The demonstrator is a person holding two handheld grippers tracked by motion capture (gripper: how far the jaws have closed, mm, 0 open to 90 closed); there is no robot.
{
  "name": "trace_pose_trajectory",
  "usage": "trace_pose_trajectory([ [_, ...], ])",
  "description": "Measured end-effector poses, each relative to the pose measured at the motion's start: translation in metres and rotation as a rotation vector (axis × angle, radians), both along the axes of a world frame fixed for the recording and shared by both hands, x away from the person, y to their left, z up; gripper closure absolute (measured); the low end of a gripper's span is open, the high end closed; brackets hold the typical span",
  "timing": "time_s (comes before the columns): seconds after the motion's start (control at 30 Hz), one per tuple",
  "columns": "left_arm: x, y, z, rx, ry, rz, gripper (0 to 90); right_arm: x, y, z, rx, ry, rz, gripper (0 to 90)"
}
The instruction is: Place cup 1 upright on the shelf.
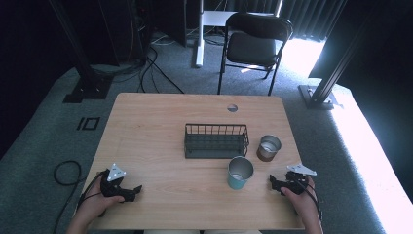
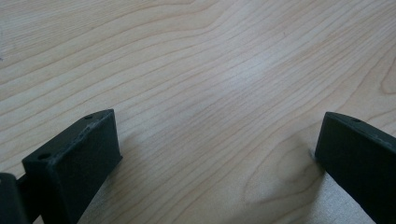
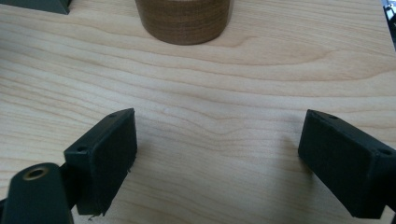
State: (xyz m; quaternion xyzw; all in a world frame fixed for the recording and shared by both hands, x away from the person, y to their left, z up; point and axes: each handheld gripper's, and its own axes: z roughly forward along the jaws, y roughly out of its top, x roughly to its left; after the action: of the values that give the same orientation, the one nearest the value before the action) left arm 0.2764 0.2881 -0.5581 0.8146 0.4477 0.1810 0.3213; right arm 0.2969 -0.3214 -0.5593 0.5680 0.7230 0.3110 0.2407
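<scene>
A black wire basket (image 1: 216,141) stands at the middle of the wooden table (image 1: 160,126). To its right is a brown metal cup (image 1: 269,147), and in front of that a teal cup (image 1: 240,172), both upright. My left gripper (image 1: 134,191) rests near the front left edge, open, with bare wood between its jaws (image 2: 219,154). My right gripper (image 1: 273,184) lies at the front right, just right of the teal cup, open and holding nothing (image 3: 217,158). In the right gripper view the brown cup's base (image 3: 184,21) sits straight ahead, and the basket's corner (image 3: 42,5) is at top left.
The tabletop has a round cable hole (image 1: 232,107) near its far edge. A black folding chair (image 1: 253,44) stands beyond the table. Cables (image 1: 65,173) trail on the grey carpet at left. Black frame posts (image 1: 87,73) flank the table.
</scene>
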Motion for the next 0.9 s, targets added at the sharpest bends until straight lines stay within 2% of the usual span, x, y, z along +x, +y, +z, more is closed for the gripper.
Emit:
trace_pose_trajectory([
  [0.23,0.0,0.0,0.0,-0.002,-0.001,-0.008,0.6,0.0,0.0,0.0,-0.001,0.0,0.001,11.1],
  [0.47,0.0,-0.004,0.0,0.0,-0.003,-0.057,0.6,0.001,-0.001,0.0,-0.001,-0.001,0.009,11.1],
  [0.57,0.0,-0.011,0.002,0.018,-0.018,-0.089,0.6,0.001,-0.001,0.0,0.0,0.0,0.01,11.1],
  [0.73,0.004,-0.023,0.004,0.009,-0.02,-0.127,0.7,0.001,-0.001,0.0,0.0,0.0,0.012,11.1],
  [0.83,0.009,-0.039,0.007,0.033,-0.033,-0.173,0.7,0.001,-0.001,0.0,0.0,0.0,0.012,11.1],
  [0.9,0.011,-0.046,0.009,0.029,-0.036,-0.192,0.7,0.001,-0.001,0.0,0.0,0.0,0.012,11.1],
])
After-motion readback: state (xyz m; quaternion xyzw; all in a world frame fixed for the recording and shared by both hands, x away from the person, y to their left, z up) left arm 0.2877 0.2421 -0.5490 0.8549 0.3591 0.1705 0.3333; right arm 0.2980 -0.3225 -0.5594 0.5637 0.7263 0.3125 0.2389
